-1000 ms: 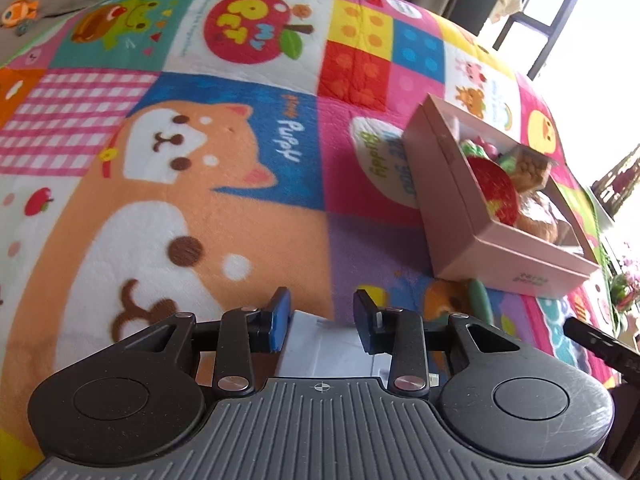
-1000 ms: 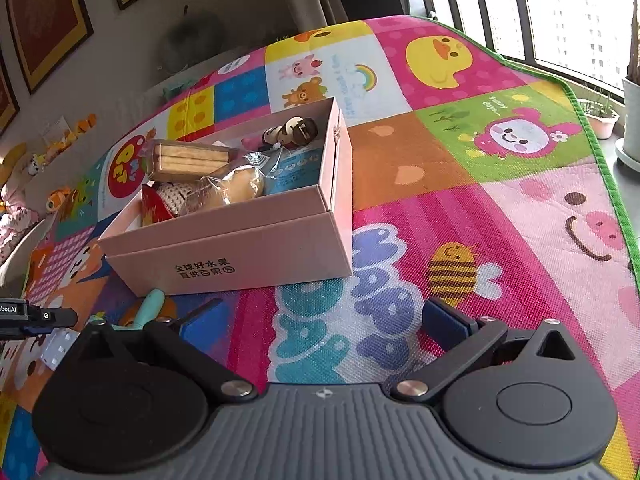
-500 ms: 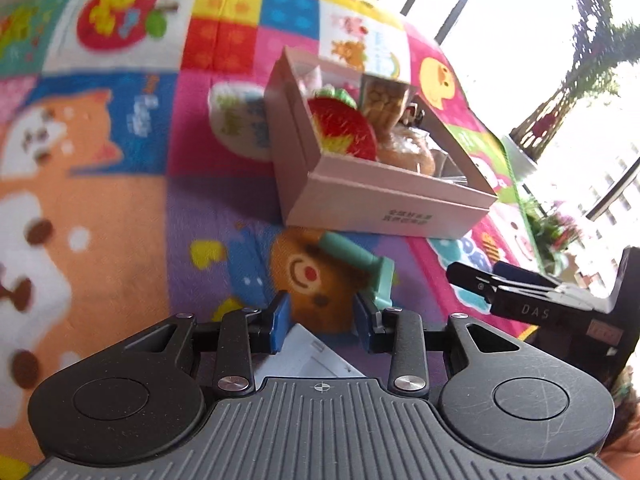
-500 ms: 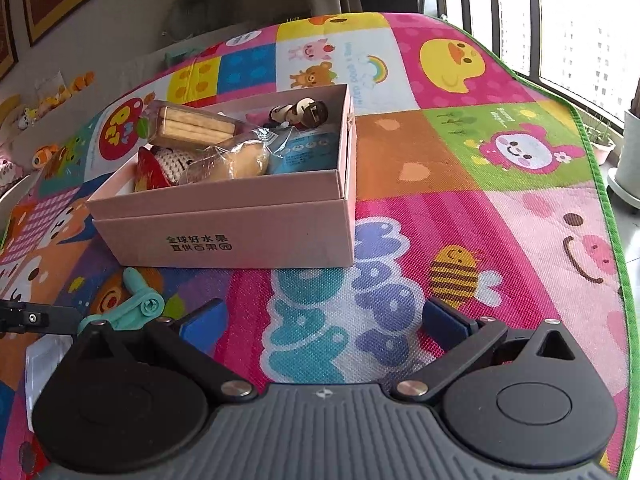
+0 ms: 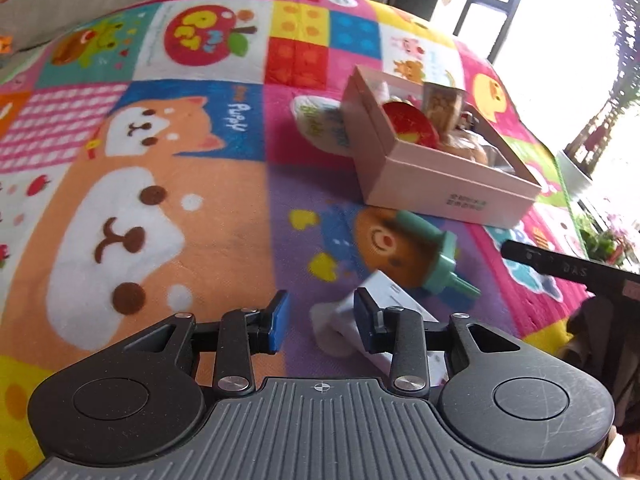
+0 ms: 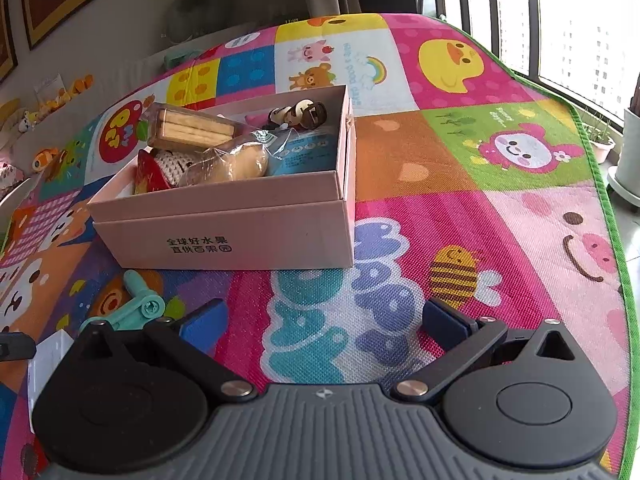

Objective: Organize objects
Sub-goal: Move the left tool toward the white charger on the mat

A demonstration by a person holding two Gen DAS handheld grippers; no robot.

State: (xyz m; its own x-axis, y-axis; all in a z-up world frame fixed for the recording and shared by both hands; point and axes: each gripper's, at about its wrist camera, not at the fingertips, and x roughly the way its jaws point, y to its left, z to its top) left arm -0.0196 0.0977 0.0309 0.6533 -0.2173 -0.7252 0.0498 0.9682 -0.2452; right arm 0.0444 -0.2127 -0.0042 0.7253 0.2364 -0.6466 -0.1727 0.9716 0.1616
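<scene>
A pink cardboard box [image 6: 256, 236] stands on the play mat, holding biscuits [image 6: 192, 130], a wrapped bun [image 6: 236, 166], a red snack bag and a small figurine [image 6: 298, 114]. It also shows in the left wrist view [image 5: 448, 192]. A teal plastic tool [image 5: 432, 256] lies on the mat in front of the box; it shows in the right wrist view [image 6: 138, 308] too. A white tube [image 5: 384, 308] lies just ahead of my left gripper [image 5: 320, 320], partly behind its right finger. The left gripper is open and empty. My right gripper [image 6: 324, 320] is wide open and empty, short of the box.
The colourful play mat [image 6: 460, 184] has a green edge [image 6: 612, 208] at the right, with floor and plant pots beyond. The right gripper's finger [image 5: 568, 268] reaches in at the right of the left wrist view. A sofa with toys stands behind the mat.
The left gripper has swung back left and pulled away a little; the white tube now lies further forward between its fingers. The right gripper has moved slightly closer to the box.
</scene>
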